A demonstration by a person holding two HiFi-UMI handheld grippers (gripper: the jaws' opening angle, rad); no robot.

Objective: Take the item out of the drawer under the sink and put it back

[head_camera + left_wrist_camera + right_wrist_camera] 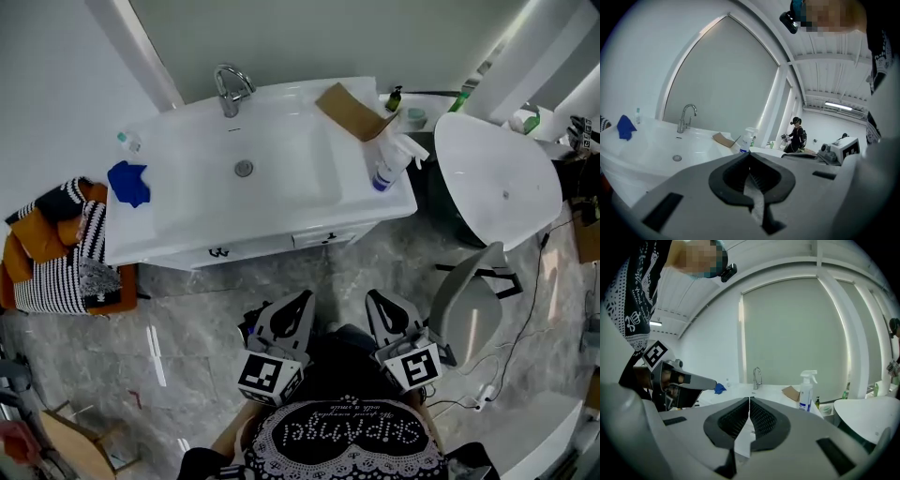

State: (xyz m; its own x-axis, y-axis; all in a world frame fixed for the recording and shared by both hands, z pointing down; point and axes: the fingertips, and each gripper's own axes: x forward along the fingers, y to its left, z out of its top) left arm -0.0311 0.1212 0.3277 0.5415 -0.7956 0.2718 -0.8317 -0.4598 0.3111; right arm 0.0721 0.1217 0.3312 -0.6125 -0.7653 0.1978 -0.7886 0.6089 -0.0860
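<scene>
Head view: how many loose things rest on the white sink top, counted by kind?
blue cloth: 1
cardboard piece: 1
spray bottle: 1
small clear bottle: 1
Total: 4

White sink counter [178,223], faucet [231,89] at back centre, blue cloth [128,182] and small bottle [128,141] left of faucet, brown cardboard piece [352,111] right of faucet, spray bottle [386,169] upright farther right, near counter corner
</scene>
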